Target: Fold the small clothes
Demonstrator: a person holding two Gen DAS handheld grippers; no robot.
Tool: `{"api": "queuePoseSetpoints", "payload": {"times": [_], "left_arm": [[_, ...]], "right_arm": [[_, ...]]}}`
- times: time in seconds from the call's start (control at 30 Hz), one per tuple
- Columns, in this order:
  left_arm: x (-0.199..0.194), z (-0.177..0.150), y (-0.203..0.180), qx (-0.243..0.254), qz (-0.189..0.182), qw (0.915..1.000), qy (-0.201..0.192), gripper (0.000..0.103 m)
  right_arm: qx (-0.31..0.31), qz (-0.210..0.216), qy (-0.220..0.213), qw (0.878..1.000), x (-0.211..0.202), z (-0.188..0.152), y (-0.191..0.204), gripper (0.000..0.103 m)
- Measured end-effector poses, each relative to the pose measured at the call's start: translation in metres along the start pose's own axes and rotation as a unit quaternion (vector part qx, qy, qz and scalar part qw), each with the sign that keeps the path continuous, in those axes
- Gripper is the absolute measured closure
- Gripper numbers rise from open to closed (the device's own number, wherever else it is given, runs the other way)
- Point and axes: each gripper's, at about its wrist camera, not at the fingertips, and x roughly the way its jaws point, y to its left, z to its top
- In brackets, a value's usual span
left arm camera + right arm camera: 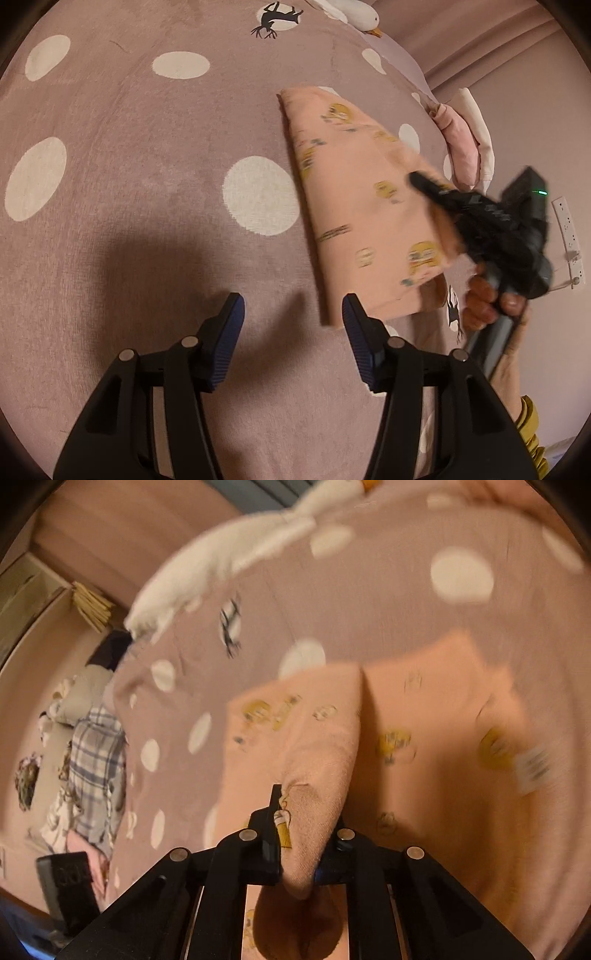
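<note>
The likeliest trouble is the fold coming apart: the right gripper (295, 830) has its jaws closed on only a bunched edge of the peach garment (354, 206), and if that thin pinch slips, or the cloth is let go before it lies flat, the raised layer could flop back or land crooked on the polka-dot bedspread (129, 184). A pull could also drag the whole piece across the bed, since nothing pins its far end. The left gripper (293, 325) holds nothing, jaws spread wide, hovering over bare bedspread (its right jaw sits just beside the garment's near corner, and whether it touches is hard to tell). The garment lies partly folded on the bed, stretching forward from the right jaws, right of the left ones.
</note>
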Motion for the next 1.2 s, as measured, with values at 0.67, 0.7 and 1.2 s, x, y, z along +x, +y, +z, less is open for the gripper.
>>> {"api": "queuePoseSetpoints", "payload": {"times": [0.67,0.7,1.2], "left_arm": [[0.028,0.006,-0.069,0.064,-0.017,0.9978,-0.006,0.050],[0.031,0.007,-0.074,0.070,-0.016,0.9974,-0.009,0.050],[0.089,-0.012,-0.094,0.173,0.029,0.9845,0.016,0.082]], "right_arm": [[0.018,-0.101,-0.055,0.993,-0.064,-0.014,-0.063,0.069],[0.003,-0.102,-0.060,0.993,-0.067,-0.016,-0.059,0.069],[-0.129,-0.125,0.030,0.983,-0.020,-0.075,-0.039,0.086]]}}
